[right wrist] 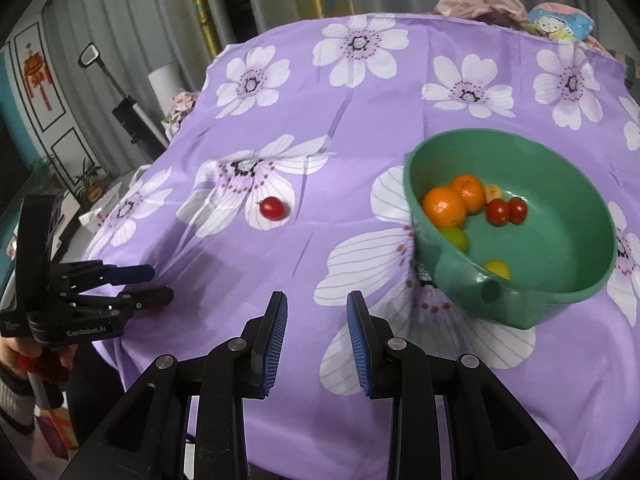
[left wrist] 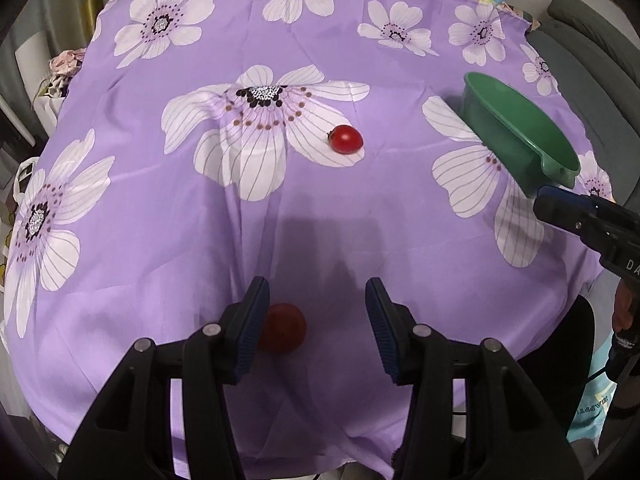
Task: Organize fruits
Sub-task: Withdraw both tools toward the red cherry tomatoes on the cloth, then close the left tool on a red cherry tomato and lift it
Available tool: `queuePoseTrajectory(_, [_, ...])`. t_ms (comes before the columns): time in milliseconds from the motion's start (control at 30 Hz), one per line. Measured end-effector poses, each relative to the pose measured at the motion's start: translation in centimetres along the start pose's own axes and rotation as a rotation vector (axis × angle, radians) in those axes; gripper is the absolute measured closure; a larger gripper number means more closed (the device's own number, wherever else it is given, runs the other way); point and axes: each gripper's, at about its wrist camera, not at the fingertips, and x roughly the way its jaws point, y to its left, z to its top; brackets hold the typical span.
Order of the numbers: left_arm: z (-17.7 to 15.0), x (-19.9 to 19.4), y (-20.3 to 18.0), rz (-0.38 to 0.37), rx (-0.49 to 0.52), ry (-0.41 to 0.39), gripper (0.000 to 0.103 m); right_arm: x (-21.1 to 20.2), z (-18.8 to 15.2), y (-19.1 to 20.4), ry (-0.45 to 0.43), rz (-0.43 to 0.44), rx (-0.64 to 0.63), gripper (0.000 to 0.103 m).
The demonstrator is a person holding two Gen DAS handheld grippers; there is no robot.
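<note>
My left gripper (left wrist: 316,320) is open and low over the purple flowered cloth. A red tomato (left wrist: 282,328) lies between its jaws, right beside the left pad and apart from the right one. The right wrist view shows this left gripper (right wrist: 162,282) at the table's left edge. A second small tomato (left wrist: 346,139) (right wrist: 273,208) rests on a white flower mid-table. The green bowl (right wrist: 560,280) (left wrist: 520,132) holds oranges, cherry tomatoes and yellow-green fruits. My right gripper (right wrist: 316,320) hovers left of the bowl's handle, with its jaws drawn close together and nothing between them.
The cloth-covered table (right wrist: 360,80) drops off at the near and left edges. A person's hand (right wrist: 36,356) holds the left gripper's handle. Bundled fabric and a cartoon-print item (right wrist: 560,24) lie at the far edge. A grey chair (left wrist: 592,40) stands beyond the bowl.
</note>
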Motion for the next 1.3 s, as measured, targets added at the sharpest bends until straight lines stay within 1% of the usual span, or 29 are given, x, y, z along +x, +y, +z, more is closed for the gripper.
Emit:
queuePoseTrajectory(300, [-0.2,0.5,0.4,0.007,-0.014,0.038,0.056,0.9,-0.1,0.7,0.024,0.018,-0.015,0.072])
queuePoseTrajectory(367, [-0.3,0.7,0.3,0.008,-0.005,0.050,0.064,1.0,0.0,1.0,0.029,0.022,-0.021,0.072])
queuePoseTrajectory(500, [-0.6,1.2,0.3,0.023,0.002,0.082,0.067,1.2,0.2,1.2,0.031,0.025,-0.029,0.072])
queuePoseTrajectory(667, [-0.7,1.3,0.8,0.008,-0.007,0.090,0.077,1.3,0.3,1.5,0.032,0.023,-0.035,0.072])
queuePoseTrajectory(833, [-1.0,1.2,0.5,-0.014,0.000,0.086,0.076,1.4,0.4,1.6,0.036,0.023,-0.039,0.072])
queuePoseTrajectory(933, [-1.0,1.3,0.6,-0.035,-0.015,0.077,0.077,1.8,0.3,1.9,0.047,0.026,-0.045,0.072])
queuePoseTrajectory(1167, [0.0,1.8,0.3,-0.074,-0.029,0.060,0.077,2.9,-0.1,2.5,0.080,0.036,-0.055,0.072])
queuePoseTrajectory(1300, [0.4,2.2,0.3,-0.066,-0.024,0.055,0.077,3.5,-0.2,2.5,0.100,0.032,-0.051,0.072])
